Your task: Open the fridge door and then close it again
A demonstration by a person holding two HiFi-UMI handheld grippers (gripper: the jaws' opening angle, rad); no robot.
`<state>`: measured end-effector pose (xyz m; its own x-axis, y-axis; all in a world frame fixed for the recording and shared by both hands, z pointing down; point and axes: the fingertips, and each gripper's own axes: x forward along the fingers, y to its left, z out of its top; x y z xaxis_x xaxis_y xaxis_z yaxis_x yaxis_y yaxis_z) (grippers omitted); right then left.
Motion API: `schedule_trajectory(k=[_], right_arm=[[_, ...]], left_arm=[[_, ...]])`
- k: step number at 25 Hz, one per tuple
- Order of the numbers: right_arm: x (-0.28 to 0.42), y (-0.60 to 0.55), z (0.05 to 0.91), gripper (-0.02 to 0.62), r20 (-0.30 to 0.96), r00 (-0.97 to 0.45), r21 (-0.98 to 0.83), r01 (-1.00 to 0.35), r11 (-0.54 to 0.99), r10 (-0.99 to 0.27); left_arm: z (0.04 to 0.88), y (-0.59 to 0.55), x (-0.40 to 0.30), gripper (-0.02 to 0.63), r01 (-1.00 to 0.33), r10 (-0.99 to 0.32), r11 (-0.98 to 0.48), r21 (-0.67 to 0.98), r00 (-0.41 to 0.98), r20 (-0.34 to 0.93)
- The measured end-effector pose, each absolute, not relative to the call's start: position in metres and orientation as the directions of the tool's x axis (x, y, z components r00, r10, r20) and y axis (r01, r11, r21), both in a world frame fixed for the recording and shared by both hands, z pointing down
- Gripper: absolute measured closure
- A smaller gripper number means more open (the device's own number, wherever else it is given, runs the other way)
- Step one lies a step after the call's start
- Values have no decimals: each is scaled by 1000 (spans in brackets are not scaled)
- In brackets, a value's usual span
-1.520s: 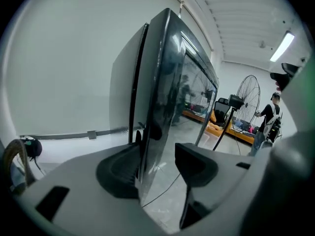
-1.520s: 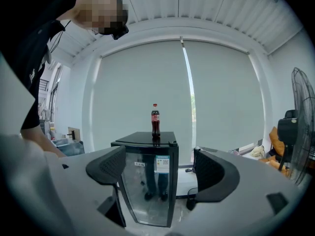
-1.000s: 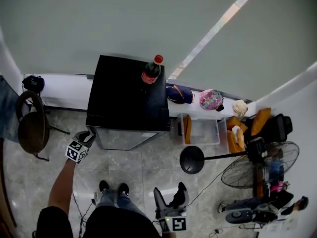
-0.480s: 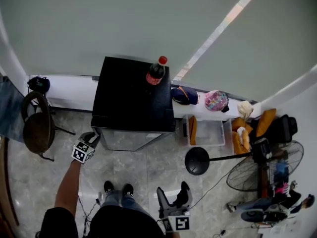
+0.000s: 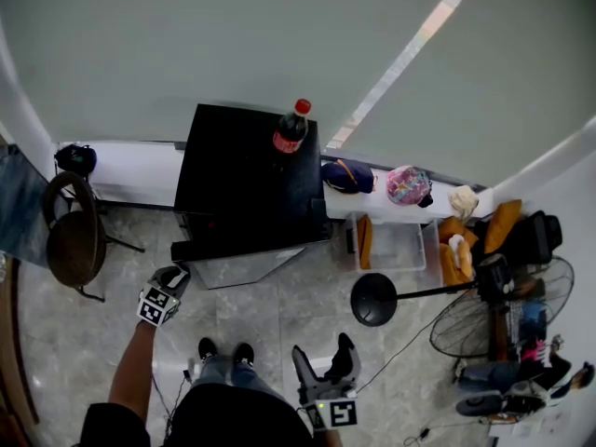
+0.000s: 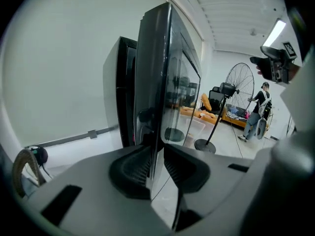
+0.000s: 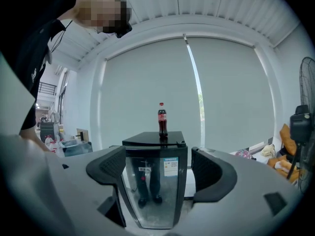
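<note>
Since the earlier frame, the fridge door [image 5: 244,266] has swung a little away from the fridge [image 5: 247,170], and the left claw [image 5: 174,275] has come back toward the person together with it. Now a narrow gap shows between the door and the black body on the side of this claw. The far side of the door is still against the fridge.

The left claw has the free vertical edge of the glass door between its two jaws. The jaws are closing on this edge, and the pads [image 6: 134,167] lie against the glass. The claw points somewhat downward, and the person's bare forearm stretches out behind it.

The right claw [image 5: 323,359] is held low, close to the person's body and well apart from the fridge. Its jaws stand wide apart with nothing between them. It points nearly level at the front of the door, which reflects the person's legs.

Beyond both claws, a cola bottle [image 5: 291,128] stands upright on top of the fridge, near its back right corner. To the right of the right claw, a floor fan [image 5: 374,300] stands on the floor. To the left of the left claw there is a chair [image 5: 73,240].
</note>
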<state>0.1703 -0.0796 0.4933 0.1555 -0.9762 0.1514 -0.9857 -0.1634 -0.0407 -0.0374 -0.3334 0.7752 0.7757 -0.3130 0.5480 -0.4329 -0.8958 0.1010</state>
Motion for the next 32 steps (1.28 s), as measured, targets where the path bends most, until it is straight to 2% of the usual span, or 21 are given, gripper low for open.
schedule_trajectory(k=[15,21,32], right_arm=[[154,-67,492,172,107,114,-77,-989,-122,-988],[147,-64,503,230,129,97,-80,-991,-108,-987],[137,-62,514,266,153,112,-98,-987,-127,-982]], left_arm=[[778,-277,-44,535,-492,-359,-865,98,744,563],[778,-260,-42,540,-492,-353,-864,101,739,574],[776,-232,-39,549,-489,-344,-866,102,732,588]])
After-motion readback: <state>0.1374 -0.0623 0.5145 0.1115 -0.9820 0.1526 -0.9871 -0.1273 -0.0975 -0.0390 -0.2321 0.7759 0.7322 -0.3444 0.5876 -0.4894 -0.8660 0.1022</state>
